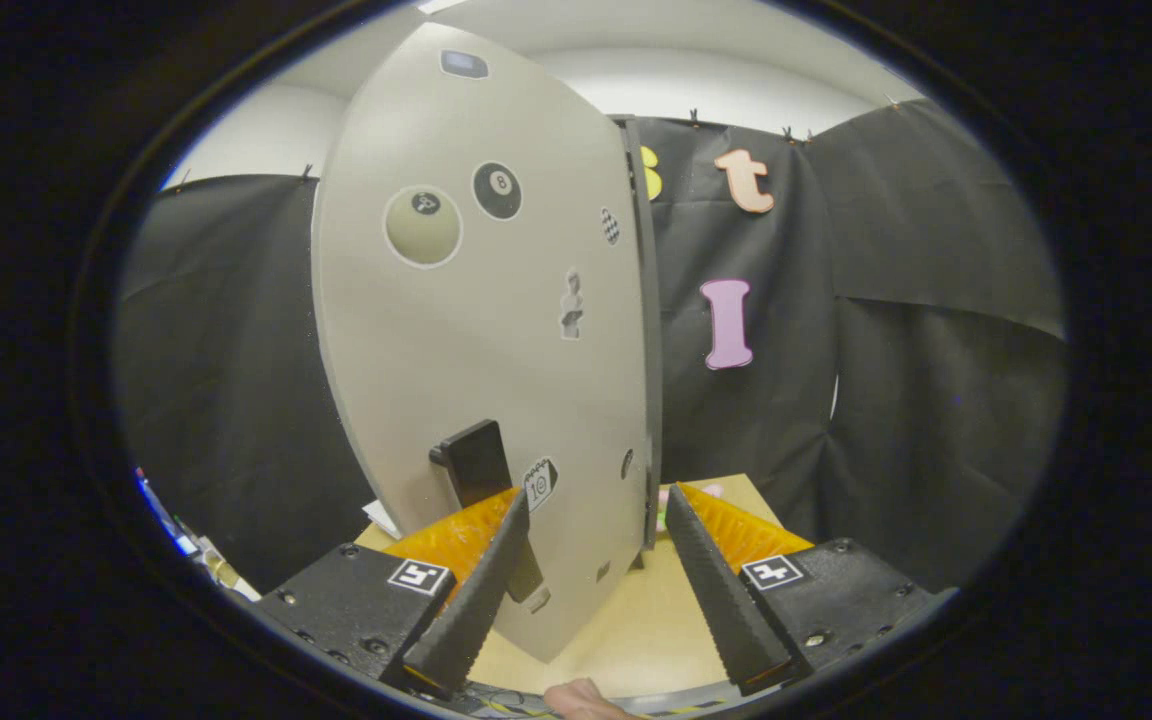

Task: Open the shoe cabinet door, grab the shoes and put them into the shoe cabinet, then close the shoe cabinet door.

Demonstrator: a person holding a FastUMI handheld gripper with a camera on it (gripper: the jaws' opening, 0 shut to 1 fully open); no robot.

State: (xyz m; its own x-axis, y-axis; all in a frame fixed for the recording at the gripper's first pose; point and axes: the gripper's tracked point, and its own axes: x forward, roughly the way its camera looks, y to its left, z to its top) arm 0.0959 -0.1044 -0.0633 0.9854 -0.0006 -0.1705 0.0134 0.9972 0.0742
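Note:
The shoe cabinet's grey door (476, 330) stands upright just ahead of me, turned at an angle, with several stickers on its face. Its black handle (474, 458) sits low on the door, and its lower part is hidden behind my left finger (481, 590). My gripper (596, 493) is open, and the door's lower part and its free edge (650, 420) lie between the fingers. The left fingertip is right at the handle; I cannot tell if it touches. A small pink and green thing (663, 505) peeks out past the door's edge by the right fingertip.
A light wooden tabletop (636, 620) lies under the door and the fingers. Black cloth walls close the booth behind and to both sides. Some clutter (181, 535) shows low beyond the left finger. A person's fingertip (581, 697) shows below the gripper.

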